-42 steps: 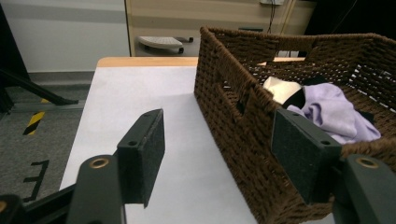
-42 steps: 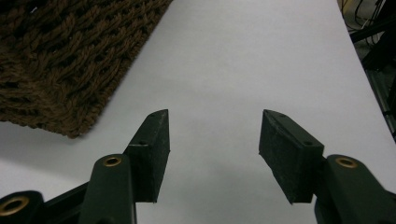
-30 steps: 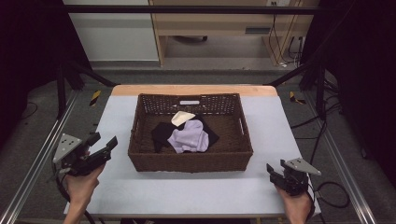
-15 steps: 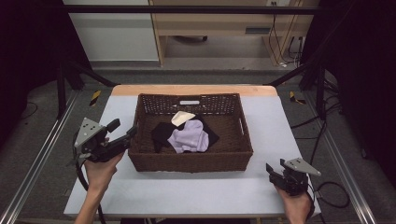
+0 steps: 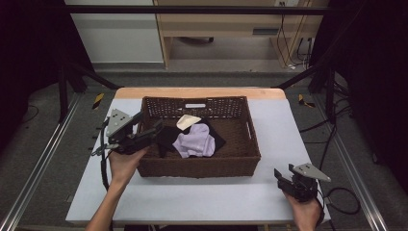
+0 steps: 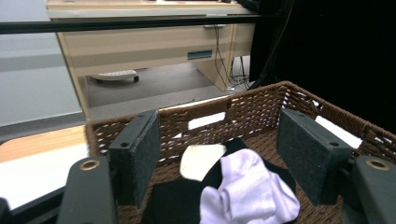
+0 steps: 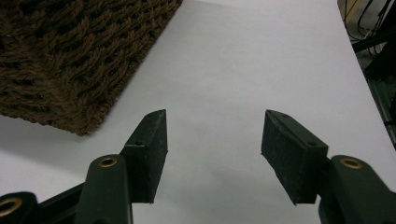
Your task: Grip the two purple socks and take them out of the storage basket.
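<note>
A brown wicker basket (image 5: pixel 199 167) stands mid-table and holds a lilac cloth (image 5: pixel 195 141), a black cloth (image 5: pixel 167 136) and a cream piece (image 5: pixel 187 121). My left gripper (image 5: pixel 150 126) hovers over the basket's left rim, open and empty, aimed into the basket. In the left gripper view its jaws frame the lilac cloth (image 6: pixel 250 193), the cream piece (image 6: pixel 201 160) and the black cloth (image 6: pixel 175 203) below. My right gripper (image 5: pixel 285 175) rests low near the table's front right corner, open and empty. In the right gripper view (image 7: pixel 212 140) the basket's corner (image 7: pixel 70 60) lies to its left.
The white table top (image 5: pixel 192 202) has free room in front of the basket and on both sides. Metal frame rails (image 5: pixel 36 168) run along the table's left and right. A wooden desk (image 5: pixel 231 24) stands beyond the far edge.
My left gripper has risen from the table's left edge and moved right and forward to the basket's left rim. The right gripper has stayed put.
</note>
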`<action>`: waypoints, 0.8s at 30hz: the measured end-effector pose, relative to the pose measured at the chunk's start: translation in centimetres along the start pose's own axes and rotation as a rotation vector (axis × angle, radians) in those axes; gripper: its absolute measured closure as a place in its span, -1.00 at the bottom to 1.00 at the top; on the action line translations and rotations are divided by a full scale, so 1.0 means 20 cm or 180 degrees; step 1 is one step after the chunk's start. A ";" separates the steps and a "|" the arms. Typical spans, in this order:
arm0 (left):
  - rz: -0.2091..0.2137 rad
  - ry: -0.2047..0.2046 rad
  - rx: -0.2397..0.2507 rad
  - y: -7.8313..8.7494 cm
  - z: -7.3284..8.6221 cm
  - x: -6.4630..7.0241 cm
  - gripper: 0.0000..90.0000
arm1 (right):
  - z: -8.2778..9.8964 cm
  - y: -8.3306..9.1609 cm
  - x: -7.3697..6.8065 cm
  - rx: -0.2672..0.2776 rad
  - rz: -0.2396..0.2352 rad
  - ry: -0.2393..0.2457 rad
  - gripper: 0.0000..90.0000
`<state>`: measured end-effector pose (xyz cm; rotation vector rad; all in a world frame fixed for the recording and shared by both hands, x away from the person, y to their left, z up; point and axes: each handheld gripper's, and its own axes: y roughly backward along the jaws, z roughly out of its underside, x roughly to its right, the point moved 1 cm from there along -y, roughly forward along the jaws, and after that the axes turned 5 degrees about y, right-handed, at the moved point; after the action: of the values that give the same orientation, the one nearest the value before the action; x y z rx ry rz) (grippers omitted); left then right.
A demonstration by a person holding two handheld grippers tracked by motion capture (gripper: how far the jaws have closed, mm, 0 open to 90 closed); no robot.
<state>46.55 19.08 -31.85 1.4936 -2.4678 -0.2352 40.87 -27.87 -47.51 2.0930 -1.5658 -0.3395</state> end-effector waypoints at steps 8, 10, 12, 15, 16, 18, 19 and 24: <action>0.0048 -0.0085 -0.0092 -0.16 -0.03 0.07 -0.30 | 0.00 -0.01 0.00 -0.0025 -0.0032 -0.0009 -0.08; 0.0051 -0.0087 -0.0110 -0.21 -0.04 0.08 -0.30 | 0.00 -0.01 0.00 -0.0029 -0.0033 -0.0003 -0.08; 0.0045 -0.0089 -0.0128 -0.25 -0.04 0.09 -0.29 | 0.00 -0.01 0.00 -0.0027 -0.0027 0.0022 -0.07; 0.0004 -0.0135 -0.0188 -0.31 -0.03 0.10 -0.25 | -0.01 -0.01 0.00 -0.0028 -0.0027 0.0004 -0.06; -0.0016 -0.0166 -0.0200 -0.33 -0.02 0.10 -0.23 | -0.01 -0.01 0.00 -0.0028 -0.0020 0.0011 -0.05; -0.0043 -0.0191 -0.0253 -0.37 -0.01 0.10 -0.18 | -0.01 -0.01 0.00 -0.0016 -0.0020 0.0019 -0.03; -0.0042 -0.0183 -0.0283 -0.39 0.00 0.10 -0.17 | -0.01 -0.01 0.00 -0.0022 -0.0027 0.0025 -0.03; -0.0044 -0.0186 -0.0415 -0.49 0.04 0.10 -0.08 | -0.01 -0.02 -0.01 -0.0037 -0.0040 0.0052 -0.02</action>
<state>53.75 12.89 -34.86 1.4701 -2.4355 -0.4395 41.33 -27.58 -47.56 2.0923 -1.5385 -0.3345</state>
